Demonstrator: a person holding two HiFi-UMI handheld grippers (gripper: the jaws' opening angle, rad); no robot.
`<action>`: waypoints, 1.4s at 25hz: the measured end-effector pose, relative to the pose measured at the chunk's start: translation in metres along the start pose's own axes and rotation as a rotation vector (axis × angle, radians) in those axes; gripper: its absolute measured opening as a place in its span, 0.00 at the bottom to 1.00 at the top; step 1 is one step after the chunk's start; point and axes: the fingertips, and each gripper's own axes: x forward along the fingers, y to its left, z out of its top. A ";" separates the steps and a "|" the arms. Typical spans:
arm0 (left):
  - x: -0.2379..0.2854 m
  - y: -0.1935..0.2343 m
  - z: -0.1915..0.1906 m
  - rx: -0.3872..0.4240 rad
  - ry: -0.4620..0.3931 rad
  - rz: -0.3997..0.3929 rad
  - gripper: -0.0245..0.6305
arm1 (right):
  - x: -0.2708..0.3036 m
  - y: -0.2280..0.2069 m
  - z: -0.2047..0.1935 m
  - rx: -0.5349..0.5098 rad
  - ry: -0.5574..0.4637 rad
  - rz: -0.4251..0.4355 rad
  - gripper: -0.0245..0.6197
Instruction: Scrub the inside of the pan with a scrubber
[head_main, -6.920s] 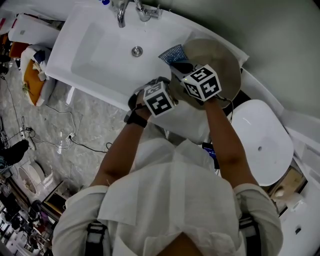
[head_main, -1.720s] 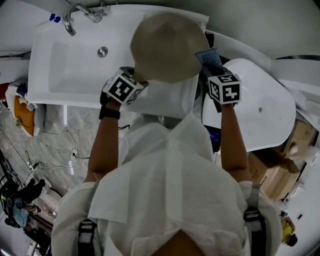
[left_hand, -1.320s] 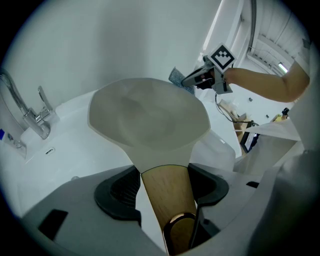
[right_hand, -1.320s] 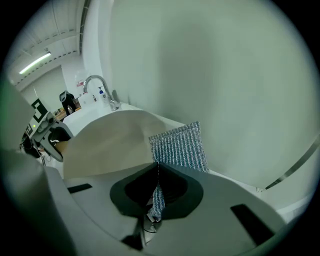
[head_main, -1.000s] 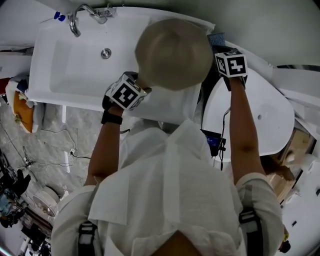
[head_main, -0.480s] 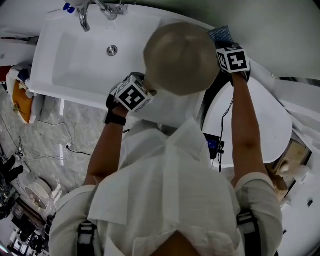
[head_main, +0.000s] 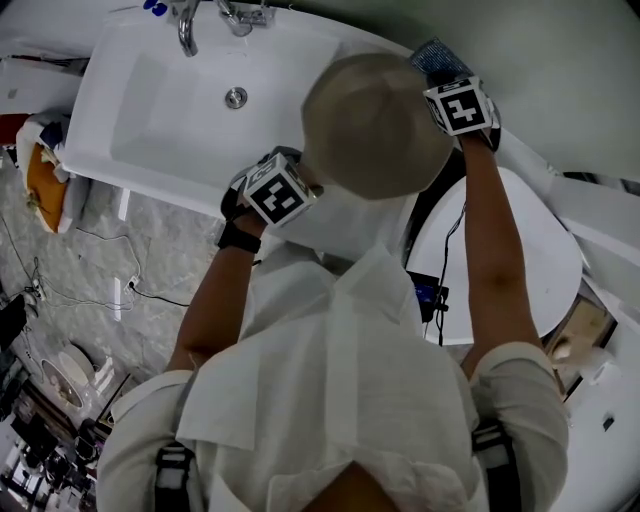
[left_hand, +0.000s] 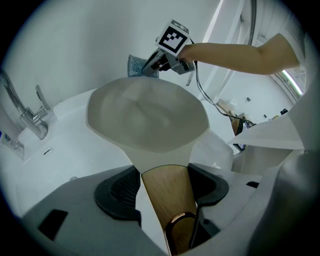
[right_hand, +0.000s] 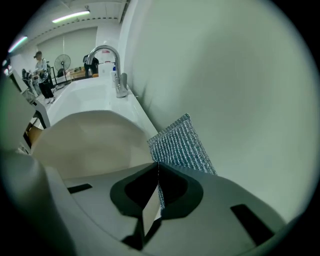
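Since a second ago our right gripper has carried the scrubber up along the right side of the pan to its upper right rim, near the top of the head view. Our left gripper has kept its place.

At the upper left of that view lies the white sink with its faucet. Right of it, near the middle, the left gripper's jaws clamp either side of the pan's wooden handle, and the pan hangs over the sink's right end.

Further right, the right gripper's jaws are pressed tight on the blue-grey scrubber. It sticks out just beyond the pan's rim, beside the grey wall. Whether it touches the pan we cannot tell.
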 end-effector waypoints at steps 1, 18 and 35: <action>0.000 0.000 0.000 0.000 0.000 -0.001 0.49 | 0.002 0.003 0.005 -0.010 -0.003 0.001 0.06; -0.002 -0.003 -0.002 0.008 -0.006 -0.006 0.48 | -0.005 0.144 0.031 0.075 -0.071 0.286 0.06; -0.002 -0.004 -0.001 0.008 -0.011 -0.011 0.48 | 0.036 0.185 -0.008 -0.097 0.033 0.208 0.45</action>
